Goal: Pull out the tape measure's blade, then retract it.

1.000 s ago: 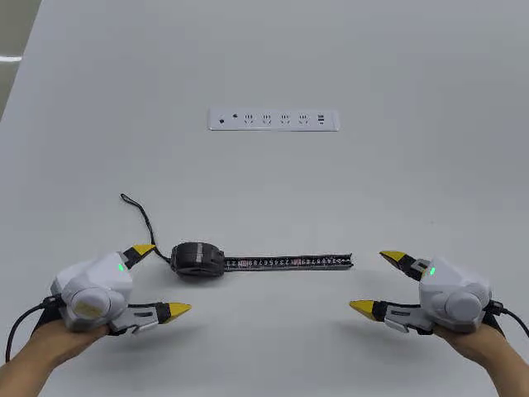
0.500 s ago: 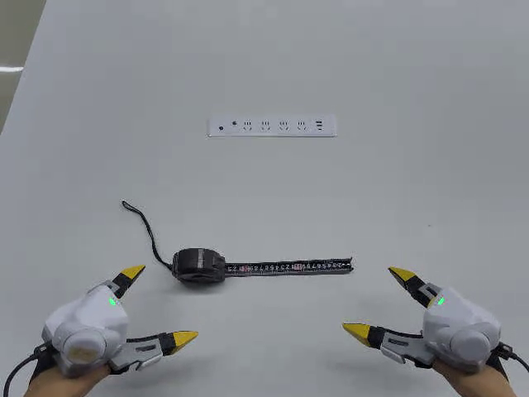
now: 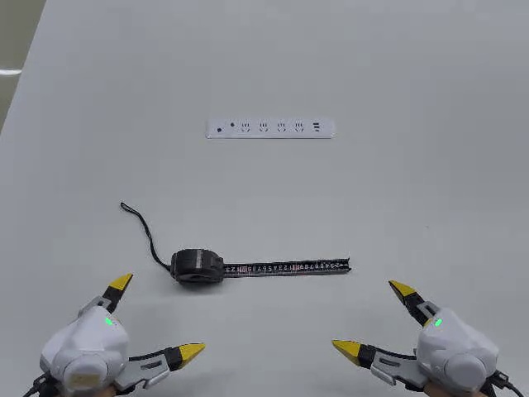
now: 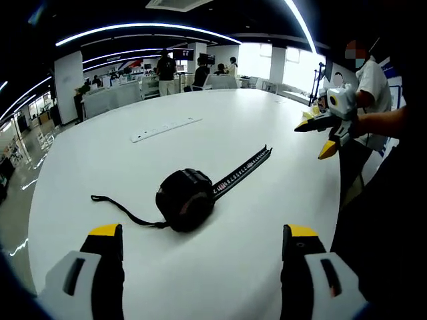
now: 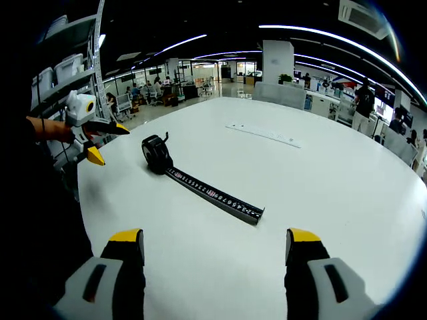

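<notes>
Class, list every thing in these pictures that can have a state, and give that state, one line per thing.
Tape measure: lying on the table, held by nothing.
Blade: pulled out, flat on the table.
Strap: loose on the table.
Left gripper: open, empty.
Right gripper: open, empty.
Power strip: nothing plugged in.
</notes>
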Motion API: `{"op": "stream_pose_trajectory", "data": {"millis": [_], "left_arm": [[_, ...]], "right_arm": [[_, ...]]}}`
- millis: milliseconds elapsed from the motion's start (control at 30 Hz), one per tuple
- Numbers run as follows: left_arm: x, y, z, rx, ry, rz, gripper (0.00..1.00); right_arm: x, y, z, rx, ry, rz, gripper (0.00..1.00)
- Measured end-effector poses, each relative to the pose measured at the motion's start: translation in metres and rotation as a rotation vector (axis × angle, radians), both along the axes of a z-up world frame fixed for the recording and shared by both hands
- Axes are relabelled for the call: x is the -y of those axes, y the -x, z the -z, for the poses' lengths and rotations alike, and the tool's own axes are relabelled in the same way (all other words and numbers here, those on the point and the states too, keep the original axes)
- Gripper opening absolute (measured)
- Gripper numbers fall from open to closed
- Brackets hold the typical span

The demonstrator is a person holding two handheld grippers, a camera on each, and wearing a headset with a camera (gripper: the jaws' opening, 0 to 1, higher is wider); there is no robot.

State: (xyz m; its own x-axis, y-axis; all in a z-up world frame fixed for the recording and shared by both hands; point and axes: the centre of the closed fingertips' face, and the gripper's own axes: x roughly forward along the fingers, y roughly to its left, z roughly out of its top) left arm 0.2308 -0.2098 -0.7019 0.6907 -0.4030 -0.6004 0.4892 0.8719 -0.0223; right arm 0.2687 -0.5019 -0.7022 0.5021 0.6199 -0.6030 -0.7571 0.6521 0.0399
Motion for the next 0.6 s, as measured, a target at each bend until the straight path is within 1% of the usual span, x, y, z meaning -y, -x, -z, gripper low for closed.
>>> {"op": "stream_pose_trajectory", "data": {"millis": [100, 167, 233, 367, 433, 500, 600], "left_arm": [[0.001, -0.001, -0.002, -0.002, 0.010, -0.007, 0.99], [0.002, -0.001, -0.002, -0.001, 0.007, -0.005, 0.99], [0.002, -0.002, -0.004, 0.014, 0.008, -0.012, 0.99], [0.001, -0.001, -0.003, 0.004, 0.015, -0.021, 0.99], [0.002, 0.001, -0.003, 0.002, 0.011, -0.023, 0.99], [0.001, 0.001, -0.006, 0.016, 0.008, -0.032, 0.99], [0.003, 0.002, -0.008, 0.016, 0.020, -0.039, 0.99]], "right_arm": [[-0.002, 0.001, -0.001, 0.007, -0.006, 0.012, 0.92], [-0.002, 0.001, -0.002, 0.009, -0.009, 0.022, 0.94], [-0.002, 0.002, -0.001, 0.007, -0.012, 0.025, 0.95], [-0.003, 0.005, 0.000, 0.009, -0.013, 0.028, 0.98], [-0.005, 0.007, -0.001, 0.007, -0.012, 0.027, 0.98], [-0.005, 0.009, -0.001, 0.007, -0.012, 0.029, 0.99], [-0.006, 0.011, -0.004, 0.007, -0.016, 0.035, 0.99]]}}
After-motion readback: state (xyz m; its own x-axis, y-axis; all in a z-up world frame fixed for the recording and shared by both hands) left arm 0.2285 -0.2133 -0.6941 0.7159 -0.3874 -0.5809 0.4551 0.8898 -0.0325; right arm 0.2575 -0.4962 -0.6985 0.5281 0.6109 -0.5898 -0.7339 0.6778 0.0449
